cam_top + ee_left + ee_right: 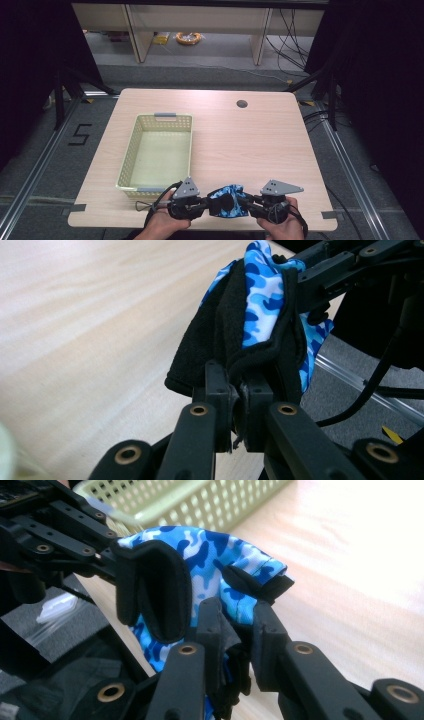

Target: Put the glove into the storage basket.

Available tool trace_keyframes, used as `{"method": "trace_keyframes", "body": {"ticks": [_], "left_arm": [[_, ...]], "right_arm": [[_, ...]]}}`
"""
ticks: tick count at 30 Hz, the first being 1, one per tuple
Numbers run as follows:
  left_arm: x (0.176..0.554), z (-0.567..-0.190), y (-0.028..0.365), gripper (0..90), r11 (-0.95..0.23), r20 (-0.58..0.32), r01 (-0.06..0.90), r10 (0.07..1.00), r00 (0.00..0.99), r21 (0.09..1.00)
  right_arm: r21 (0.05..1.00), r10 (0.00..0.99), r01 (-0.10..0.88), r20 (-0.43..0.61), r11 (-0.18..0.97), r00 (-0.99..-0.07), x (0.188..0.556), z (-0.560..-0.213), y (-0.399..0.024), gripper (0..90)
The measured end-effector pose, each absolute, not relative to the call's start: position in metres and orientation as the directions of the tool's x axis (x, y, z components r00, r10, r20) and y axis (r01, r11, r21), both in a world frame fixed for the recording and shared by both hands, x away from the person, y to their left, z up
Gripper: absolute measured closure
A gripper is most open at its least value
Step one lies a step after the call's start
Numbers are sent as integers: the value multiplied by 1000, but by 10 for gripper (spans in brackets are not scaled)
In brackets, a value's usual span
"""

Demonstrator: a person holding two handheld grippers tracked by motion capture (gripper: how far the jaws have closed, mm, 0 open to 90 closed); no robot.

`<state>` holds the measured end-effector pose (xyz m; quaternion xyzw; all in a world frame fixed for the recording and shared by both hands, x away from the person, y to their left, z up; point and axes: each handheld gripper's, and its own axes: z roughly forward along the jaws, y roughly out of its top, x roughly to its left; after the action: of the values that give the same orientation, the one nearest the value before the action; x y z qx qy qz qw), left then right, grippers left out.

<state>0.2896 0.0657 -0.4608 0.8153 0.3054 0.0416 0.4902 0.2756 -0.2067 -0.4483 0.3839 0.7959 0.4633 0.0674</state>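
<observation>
The pale-green perforated plastic basket (156, 152) sits left on the wooden table (260, 145); the left tongs (243, 400) clench the black hem of a blue camouflage glove (227, 201); it hangs between both, just above the table's near edge; the right tongs (240, 622) pinch its cuff; thin stretchy fabric could slip from either narrow bite and sag.

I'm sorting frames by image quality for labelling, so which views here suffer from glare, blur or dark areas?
High view: evenly lit table, sharp, with dark surroundings at both sides. Left gripper view: the blue camouflage cloth is fairly sharp, the tabletop behind it soft. Right gripper view: strong glare washes out the table at upper right, and the green basket is blurred.
</observation>
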Motion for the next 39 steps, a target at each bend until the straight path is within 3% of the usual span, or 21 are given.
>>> {"method": "trace_keyframes", "body": {"ticks": [9, 14, 24, 39], "left_arm": [[297, -433, 82, 851, -327, -209, 442, 555, 805, 835], [306, -421, 98, 850, -316, -195, 434, 572, 797, 844], [323, -407, 153, 849, -282, -202, 472, 641, 740, 835], [341, -416, 224, 849, -242, -223, 559, 739, 636, 793]], "right_arm": [[812, 663, 531, 261, 242, -701, 277, -425, -193, 783], [830, 648, 488, 218, 271, -730, 293, -411, -181, 783], [852, 599, 436, 194, 290, -777, 327, -398, -128, 783], [807, 548, 472, 230, 354, -804, 363, -402, -44, 784]]}}
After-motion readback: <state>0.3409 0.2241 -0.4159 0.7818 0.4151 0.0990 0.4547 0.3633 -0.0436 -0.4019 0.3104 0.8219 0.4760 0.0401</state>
